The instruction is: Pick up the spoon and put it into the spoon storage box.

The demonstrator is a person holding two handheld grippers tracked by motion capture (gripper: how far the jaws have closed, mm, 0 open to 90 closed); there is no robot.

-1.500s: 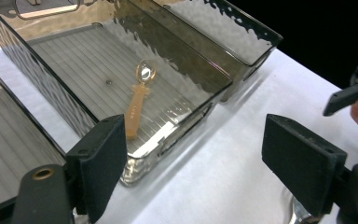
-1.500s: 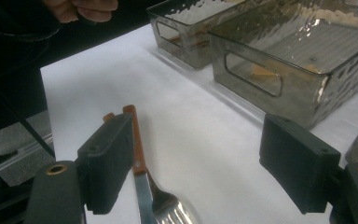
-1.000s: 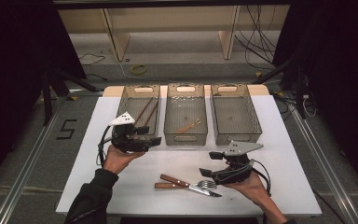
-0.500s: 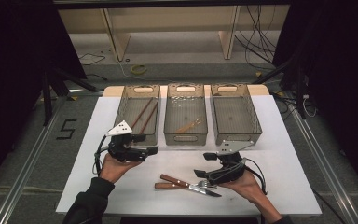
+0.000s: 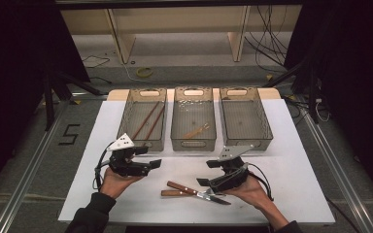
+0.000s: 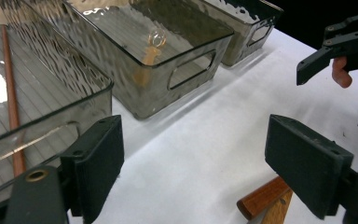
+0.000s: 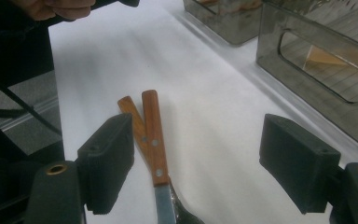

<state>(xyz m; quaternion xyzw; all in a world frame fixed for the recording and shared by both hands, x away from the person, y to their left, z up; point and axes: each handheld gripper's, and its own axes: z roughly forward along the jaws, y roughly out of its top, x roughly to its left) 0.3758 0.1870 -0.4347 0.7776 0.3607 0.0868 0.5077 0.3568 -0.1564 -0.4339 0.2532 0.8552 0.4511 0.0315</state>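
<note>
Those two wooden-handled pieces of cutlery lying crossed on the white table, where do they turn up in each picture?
High view: the wooden-handled cutlery lies near the table's front edge, between the two hands.
Left gripper view: the handle ends peek in at the bottom, beside the right-hand jaw.
Right gripper view: handles at lower centre, by the left-hand jaw.
Shared landmark: the middle bin.

This is looking like a lab or a test room for recording, not a home. A white worktop (image 5: 291, 145) is standing on a bare grey floor (image 5: 24, 145), and metal rails (image 5: 22, 187) are running along the floor on both sides of it. A black number 5 (image 5: 69, 134) is marked on the floor. Loose cables (image 5: 267, 43) are lying behind, near plain wooden supports (image 5: 119, 36), and dark curtains (image 5: 14, 53) are closing the sides.
</note>
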